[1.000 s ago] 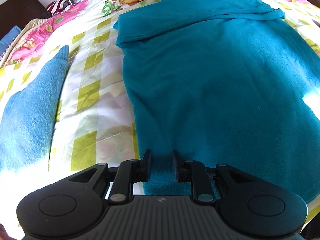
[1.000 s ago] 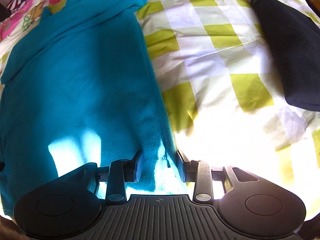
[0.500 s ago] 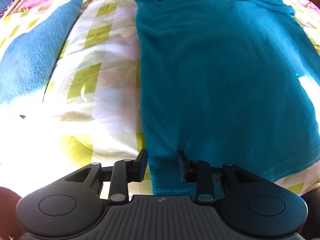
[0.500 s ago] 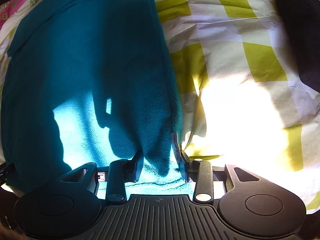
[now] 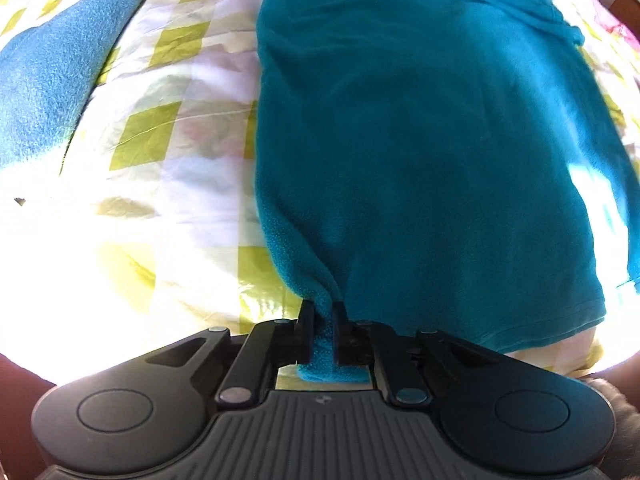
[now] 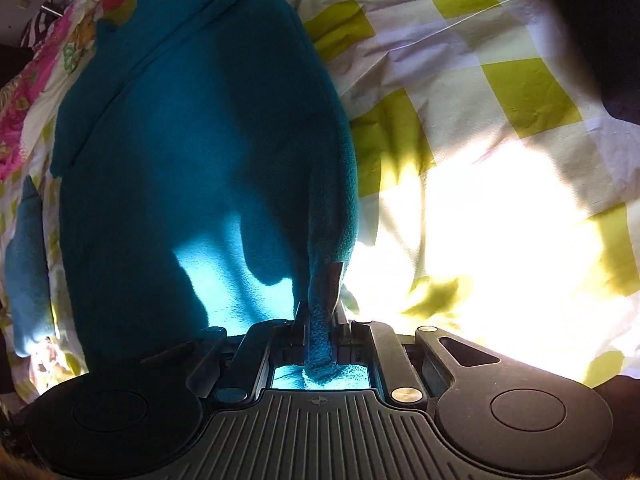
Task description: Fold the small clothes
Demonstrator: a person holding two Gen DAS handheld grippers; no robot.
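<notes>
A teal fleece top lies flat on the chequered bedsheet, collar end far from me. My left gripper is shut on the near left hem corner of the teal top, and the fabric bunches between its fingers. In the right wrist view the same teal top fills the left half. My right gripper is shut on the near right hem corner, which rises as a pinched ridge with a small label beside it.
A light blue towel lies left of the top on the sheet; its edge shows as the towel in the right wrist view. A dark garment lies at the far right. Yellow and white sheet is bare between them. Strong sunlight washes the near sheet.
Both grippers went from open around the hem to shut on it. The two near corners are now pinched and lifted slightly off the sheet.
</notes>
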